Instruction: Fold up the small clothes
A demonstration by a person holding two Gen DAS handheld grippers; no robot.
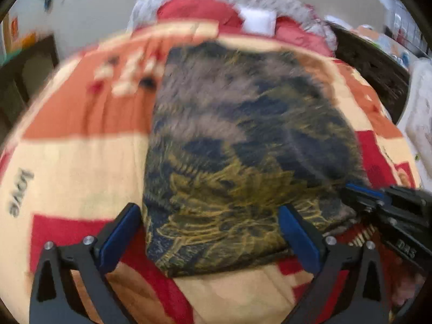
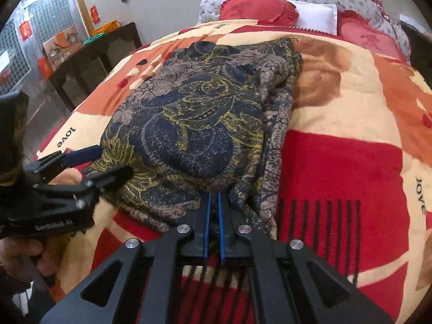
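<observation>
A dark blue, brown and yellow patterned garment (image 2: 199, 113) lies folded lengthwise on the bed; it also fills the middle of the blurred left wrist view (image 1: 237, 145). My left gripper (image 1: 210, 216) is open, its blue pads either side of the garment's near edge; in the right wrist view it (image 2: 112, 162) sits at the garment's near left corner. My right gripper (image 2: 213, 199) is shut on the garment's near right edge, cloth pinched between the blue pads. It shows at the right of the left wrist view (image 1: 359, 191).
The bed is covered by a red, orange and cream blanket (image 2: 337, 162) with "love" print. Red heart cushions (image 2: 259, 8) and a white pillow (image 2: 316, 16) lie at the head. A dark wooden table (image 2: 89, 51) stands left of the bed.
</observation>
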